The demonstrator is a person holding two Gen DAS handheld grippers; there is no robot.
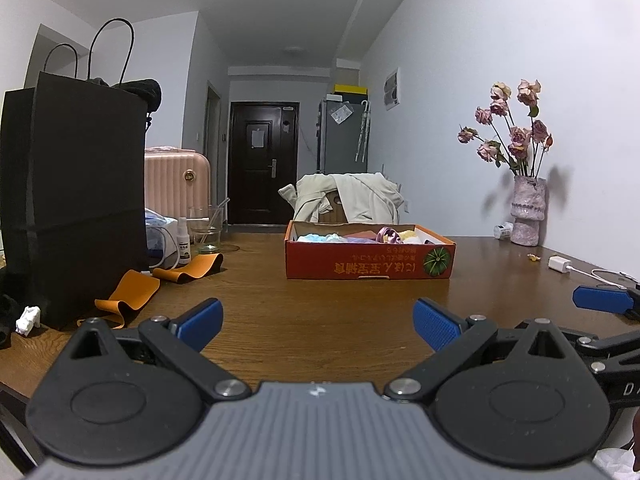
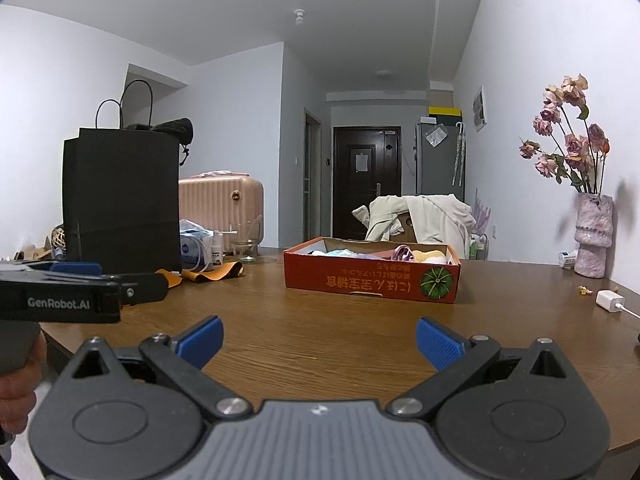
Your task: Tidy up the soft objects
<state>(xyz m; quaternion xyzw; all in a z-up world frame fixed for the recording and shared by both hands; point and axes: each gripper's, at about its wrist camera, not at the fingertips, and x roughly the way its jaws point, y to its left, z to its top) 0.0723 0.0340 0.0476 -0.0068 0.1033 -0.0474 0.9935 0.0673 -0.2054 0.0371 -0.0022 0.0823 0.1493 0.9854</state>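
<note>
While both grippers are hovering low over the wood-grain table [image 1: 320, 320], the left gripper [image 1: 318, 322] and right gripper [image 2: 319, 340] are holding their ribbed blue pads wide apart, gripping nothing. Centre frame, a shallow red cardboard box [image 1: 370, 266] is lying with its long axis left-to-right, holding crumpled soft objects [image 1: 320, 237]. Lower left, a floppy orange band [image 1: 130, 296] is curling beside a matte black paper bag [image 1: 76, 200].

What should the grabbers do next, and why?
Probably move the left gripper toward the orange band lying loose on the table. Both the left gripper and the right gripper are open and empty, and the red box already holds soft things.
</note>
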